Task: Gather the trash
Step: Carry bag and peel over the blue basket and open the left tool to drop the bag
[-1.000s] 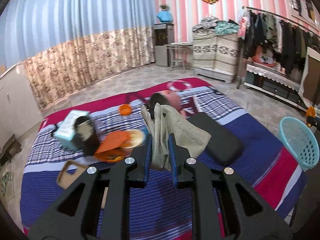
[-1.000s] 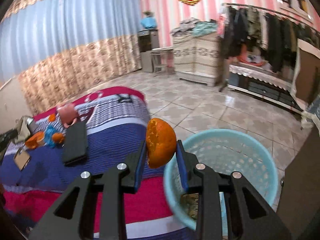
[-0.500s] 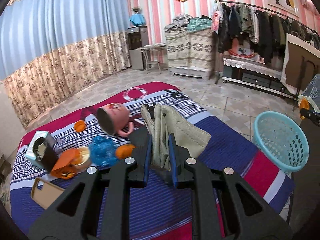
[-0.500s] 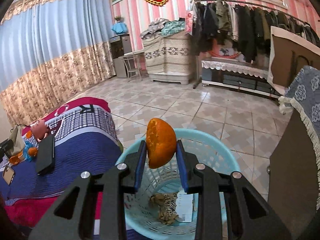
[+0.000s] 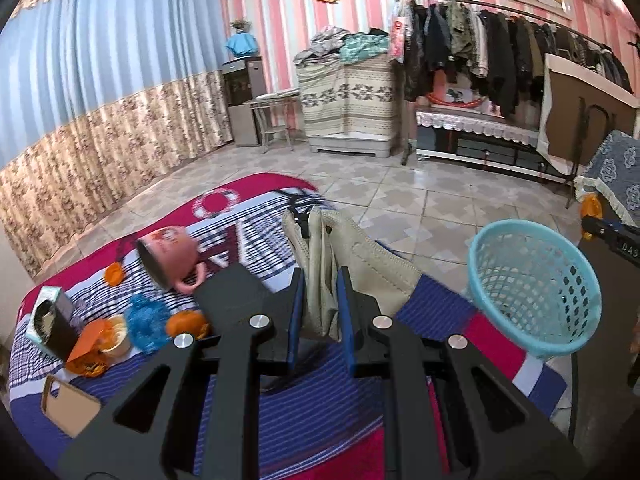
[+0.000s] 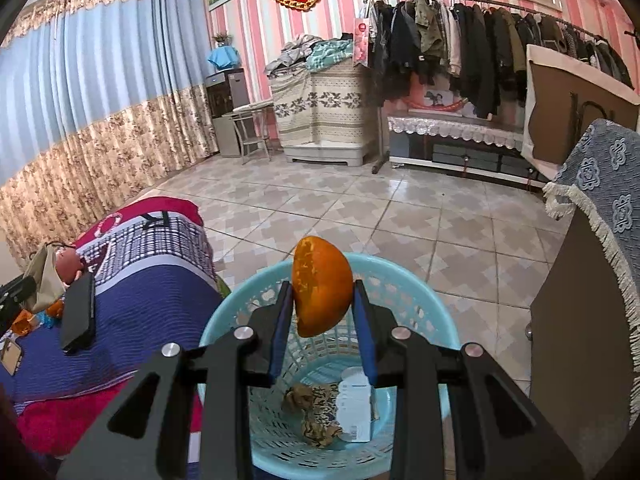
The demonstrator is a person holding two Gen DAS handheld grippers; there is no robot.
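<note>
My right gripper (image 6: pixel 322 308) is shut on an orange peel (image 6: pixel 321 284) and holds it right above the light blue basket (image 6: pixel 436 320), which has crumpled paper and a white slip inside. My left gripper (image 5: pixel 319 312) is shut on a beige face mask (image 5: pixel 352 264) above the striped blanket (image 5: pixel 328 408). In the left wrist view the basket (image 5: pixel 532 288) stands at the right by the blanket's edge, with the right gripper and its peel (image 5: pixel 591 212) beyond it.
On the blanket lie a pink mug (image 5: pixel 168 256), a black flat case (image 5: pixel 236 300), orange peels (image 5: pixel 186 324), a blue scrunched ball (image 5: pixel 146 320), a small box (image 5: pixel 48 316) and a phone case (image 5: pixel 68 404). Tiled floor lies beyond; a brown cabinet (image 6: pixel 580 320) stands at the right.
My right gripper moved with the peel from beside the basket to over its middle. My left gripper swung right with the mask, so the basket is nearer in its view.
</note>
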